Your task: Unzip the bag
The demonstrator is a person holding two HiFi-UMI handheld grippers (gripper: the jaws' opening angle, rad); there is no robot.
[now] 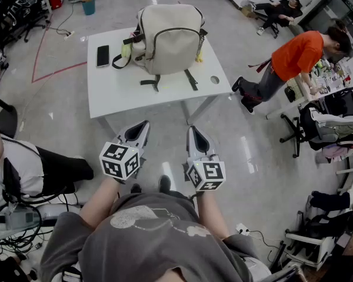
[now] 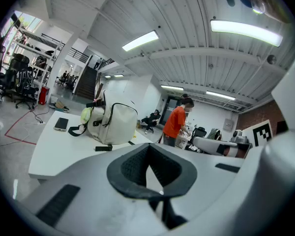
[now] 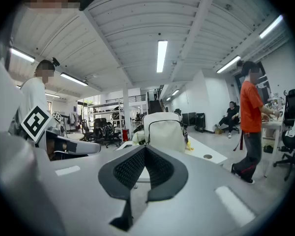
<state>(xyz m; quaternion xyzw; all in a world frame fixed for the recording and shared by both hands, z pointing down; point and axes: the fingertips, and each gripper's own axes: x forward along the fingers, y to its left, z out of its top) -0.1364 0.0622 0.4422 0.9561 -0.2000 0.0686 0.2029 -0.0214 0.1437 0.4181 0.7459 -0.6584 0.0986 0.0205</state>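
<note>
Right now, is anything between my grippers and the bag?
Nothing visible. The left gripper and right gripper hang short of the table; only bare tabletop lies before the bag. The phone sits off to its left.

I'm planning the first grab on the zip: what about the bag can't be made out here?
Zip pull: too small in every view; only the dark zip line on the bag shows.
Bag's far side: head view, hidden by the bag itself.
Green thing beside it: head view, partly behind the bag, too small to identify.
Yellow thing at the other side: mostly hidden by the bag.
</note>
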